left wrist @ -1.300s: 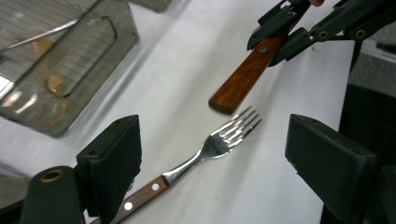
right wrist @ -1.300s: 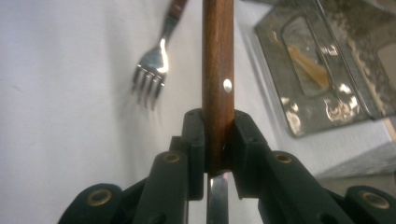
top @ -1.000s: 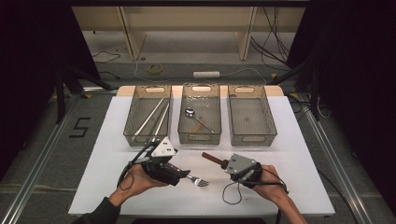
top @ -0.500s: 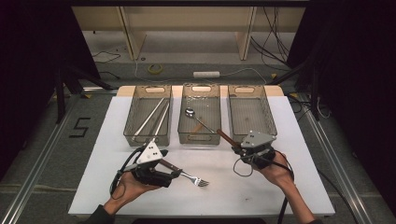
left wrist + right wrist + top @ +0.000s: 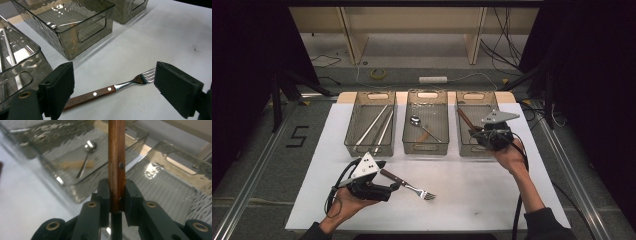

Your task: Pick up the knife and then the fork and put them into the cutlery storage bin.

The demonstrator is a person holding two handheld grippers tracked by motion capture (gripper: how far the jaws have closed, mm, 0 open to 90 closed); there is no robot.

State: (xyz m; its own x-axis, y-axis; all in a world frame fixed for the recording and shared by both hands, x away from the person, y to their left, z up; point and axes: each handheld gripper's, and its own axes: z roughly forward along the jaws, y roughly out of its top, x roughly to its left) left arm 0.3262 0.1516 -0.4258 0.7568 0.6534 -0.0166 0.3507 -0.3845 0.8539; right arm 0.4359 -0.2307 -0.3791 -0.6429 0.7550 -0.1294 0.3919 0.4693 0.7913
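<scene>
A fork point(image 5: 414, 188) with a riveted wooden handle lies flat on the white table. In the left gripper view the fork point(image 5: 107, 89) lies between the wide-apart jaws of my left gripper point(image 5: 117, 88), and neither pad touches it. The left gripper point(image 5: 393, 188) is open, low at the front left. My right gripper point(image 5: 476, 134) is shut on a wooden-handled utensil point(image 5: 466, 120), held above the right bin point(image 5: 475, 96). The handle point(image 5: 116, 150) points away from the right gripper point(image 5: 117, 195), and its metal end is hidden.
Three smoky clear bins stand in a row at the back of the table. The left bin point(image 5: 351, 145) holds long metal sticks. The middle bin point(image 5: 426, 148) holds a spoon point(image 5: 415, 120) and a wooden-handled piece. Cables lie on the floor behind.
The right gripper has risen from the table's front middle and travelled back and right to the right bin, carrying the wooden-handled utensil. The left gripper has shifted slightly left; the fork has stayed put.
</scene>
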